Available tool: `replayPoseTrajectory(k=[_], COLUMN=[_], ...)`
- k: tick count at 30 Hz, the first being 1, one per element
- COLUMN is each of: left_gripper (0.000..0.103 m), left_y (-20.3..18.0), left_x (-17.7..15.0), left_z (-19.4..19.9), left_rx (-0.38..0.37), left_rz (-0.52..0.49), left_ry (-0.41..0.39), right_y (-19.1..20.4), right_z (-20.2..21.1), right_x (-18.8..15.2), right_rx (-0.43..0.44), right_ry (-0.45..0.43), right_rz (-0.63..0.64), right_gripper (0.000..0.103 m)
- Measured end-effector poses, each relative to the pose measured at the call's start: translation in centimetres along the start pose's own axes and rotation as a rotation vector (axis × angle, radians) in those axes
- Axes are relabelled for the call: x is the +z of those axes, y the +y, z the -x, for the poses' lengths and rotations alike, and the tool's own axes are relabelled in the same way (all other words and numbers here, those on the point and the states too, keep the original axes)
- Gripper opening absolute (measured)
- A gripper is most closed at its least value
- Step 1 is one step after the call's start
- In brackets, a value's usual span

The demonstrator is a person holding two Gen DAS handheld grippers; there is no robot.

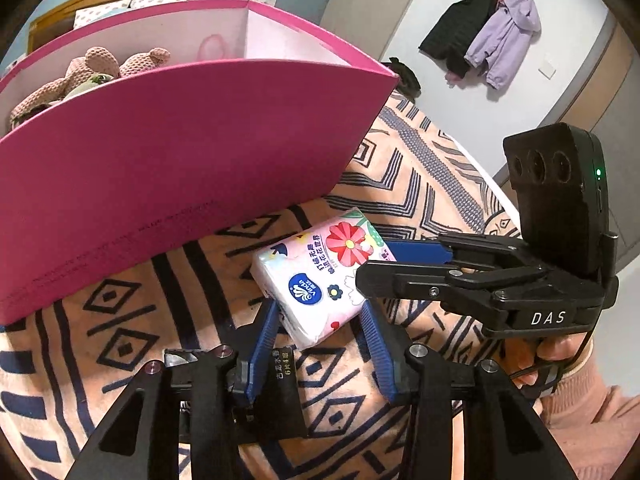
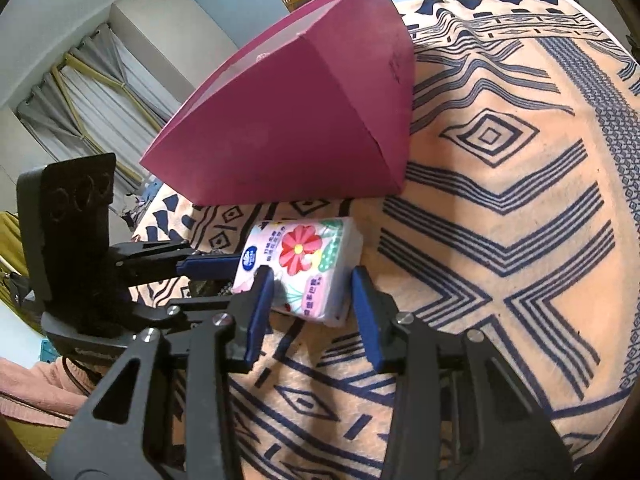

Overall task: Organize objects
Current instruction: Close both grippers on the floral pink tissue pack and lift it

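Tissue pack [image 1: 320,276] flat on patterned blanket [image 1: 420,168], just ahead of both claws, near base of pink box [image 1: 160,168]

Left gripper [image 1: 320,312]: jaws spread wide, blue fingers [image 1: 266,328] flanking near end of pack, grip not closed

Right gripper [image 2: 310,280]: jaws wide too, straddling pack's near end from other side, nothing clamped; contact unclear

Pink box beyond pack, ahead-left of left gripper; crocheted plush toy [image 1: 84,76] inside

Jackets [image 1: 484,32] on wall hooks far ahead-right of left gripper
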State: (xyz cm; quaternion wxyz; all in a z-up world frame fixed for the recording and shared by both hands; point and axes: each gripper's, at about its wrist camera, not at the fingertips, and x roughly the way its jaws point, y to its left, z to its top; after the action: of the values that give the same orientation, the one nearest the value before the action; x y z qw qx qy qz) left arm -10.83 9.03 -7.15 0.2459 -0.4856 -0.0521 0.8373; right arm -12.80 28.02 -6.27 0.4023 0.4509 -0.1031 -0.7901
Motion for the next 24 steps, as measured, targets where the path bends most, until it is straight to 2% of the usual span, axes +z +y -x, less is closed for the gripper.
replayPoseTrajectory(k=[7,24], left_gripper=[0.039,0.039], left_y=[-0.6,-1.8], left_x=[0.3,2.0], left_z=[1.5,5.3], left_rx=[0.01,0.04], left_rz=[-0.022,-0.073], left_ry=[-0.044,-0.138], right_y=[0.9,3.6], right_z=[0.7,3.0], right_x=[0.3,2.3], right_rx=[-0.004,-0.002], right_ry=[-0.03,-0.106], right_rz=[0.019,0.102], right_gripper=[0.043,0.043])
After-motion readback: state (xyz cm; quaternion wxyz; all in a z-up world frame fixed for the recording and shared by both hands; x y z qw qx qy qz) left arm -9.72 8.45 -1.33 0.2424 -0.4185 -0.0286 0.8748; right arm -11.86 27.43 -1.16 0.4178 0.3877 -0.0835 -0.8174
